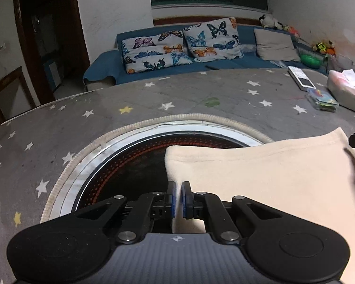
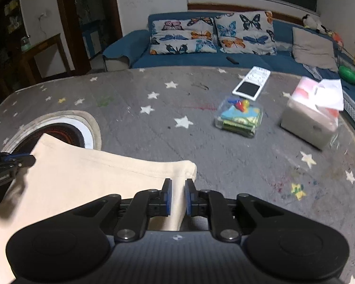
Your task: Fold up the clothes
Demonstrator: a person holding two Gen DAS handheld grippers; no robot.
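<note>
Room: a dim living room at night; we look across a desk (image 2: 153,123) covered in grey, star-printed cloth toward a blue sofa (image 2: 224,59) with butterfly cushions.
Desk: a round burner inset (image 1: 130,165) lies at near left; a remote (image 2: 252,82), a clear box of coloured bits (image 2: 240,117) and a tissue box (image 2: 312,116) sit at far right.
Garment: we see a cream garment (image 2: 94,177) spread at the near edge, its left part over the inset, hemmed edge away from us.
Left gripper (image 1: 179,200): nearly closed, pinching the garment's near-left corner.
Right gripper (image 2: 178,197): narrowed onto the near-right corner, cloth between its fingers.
Progress: we judge a fold under way, both corners held; how many folds are in it we cannot tell. The garment looks broad, so more folding likely remains.
</note>
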